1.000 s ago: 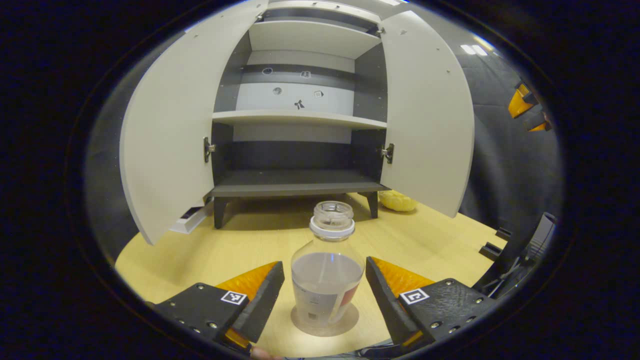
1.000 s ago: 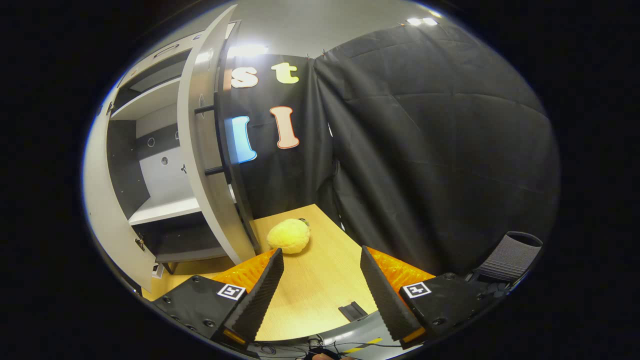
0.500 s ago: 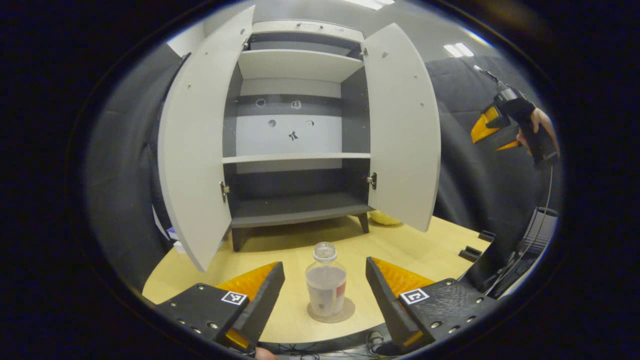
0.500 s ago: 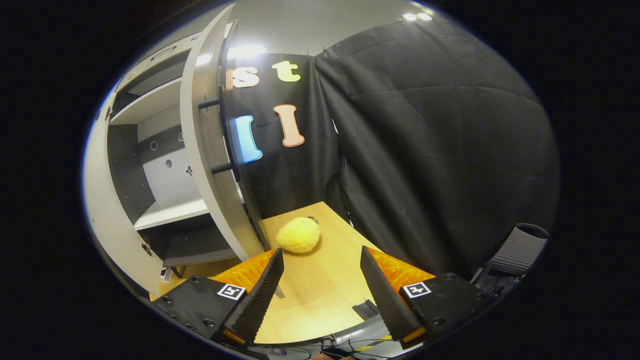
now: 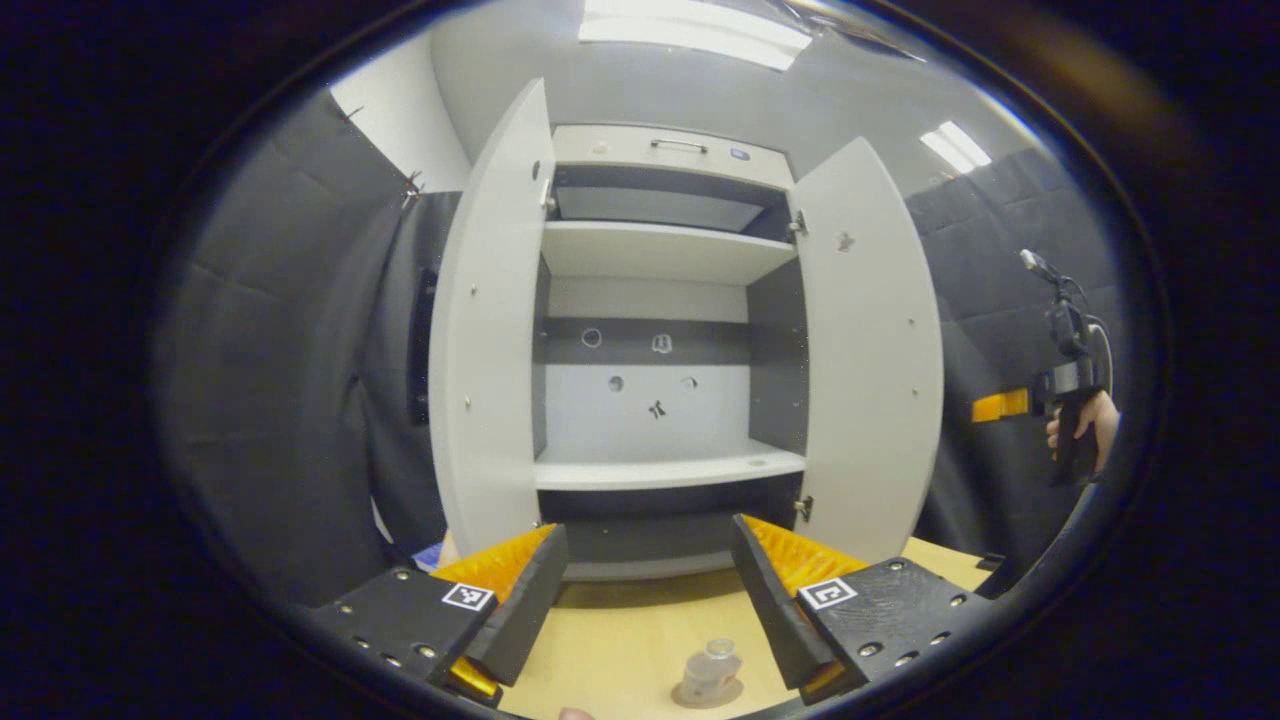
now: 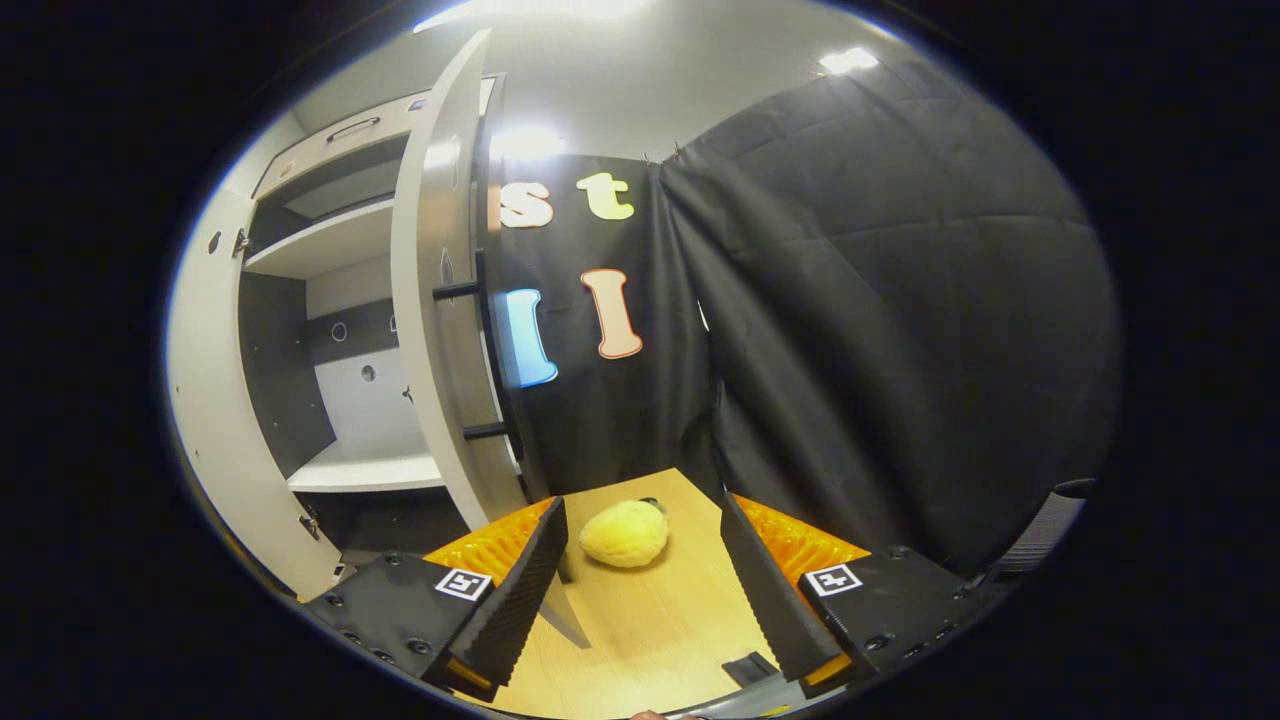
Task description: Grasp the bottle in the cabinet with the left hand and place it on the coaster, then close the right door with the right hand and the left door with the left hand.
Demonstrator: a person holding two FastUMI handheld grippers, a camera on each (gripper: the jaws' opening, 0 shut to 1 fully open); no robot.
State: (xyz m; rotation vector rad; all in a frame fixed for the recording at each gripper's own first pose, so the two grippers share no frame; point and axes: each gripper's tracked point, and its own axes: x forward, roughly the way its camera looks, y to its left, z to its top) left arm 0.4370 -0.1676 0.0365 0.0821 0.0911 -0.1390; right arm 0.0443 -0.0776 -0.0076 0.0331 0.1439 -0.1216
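— Left gripper [image 5: 648, 590]?
— Hanging with fingers spread wide, gripping nothing, facing the cabinet [image 5: 660, 400] head-on.

— And the bottle [image 5: 712, 668]?
— Standing upright on the coaster [image 5: 706, 694], low on the wooden table [image 5: 620, 650], just ahead of and below the fingertips, touching neither finger. Looking uncapped, though too small to be sure.

— Doors?
— Both standing open. Left door [image 5: 490, 360] and right door [image 5: 868, 360] swinging outward, flanking pale shelves and a dark back panel.

— Right gripper [image 6: 640, 590]?
— Also gaping, clasping nothing. Seen farther off in the left gripper view as well, at the right edge, gripped by a hand [image 5: 1085, 430], well apart from the right door.

— Anything in front of it?
— Pointing past the outer face of the right door, seen edge-on with its dark bar handle [image 6: 485, 360]. Lying between the fingers farther off: a yellow plush thing [image 6: 624, 534] on the table, just beside the cabinet's corner. Hanging behind: black cloth [image 6: 880, 320].
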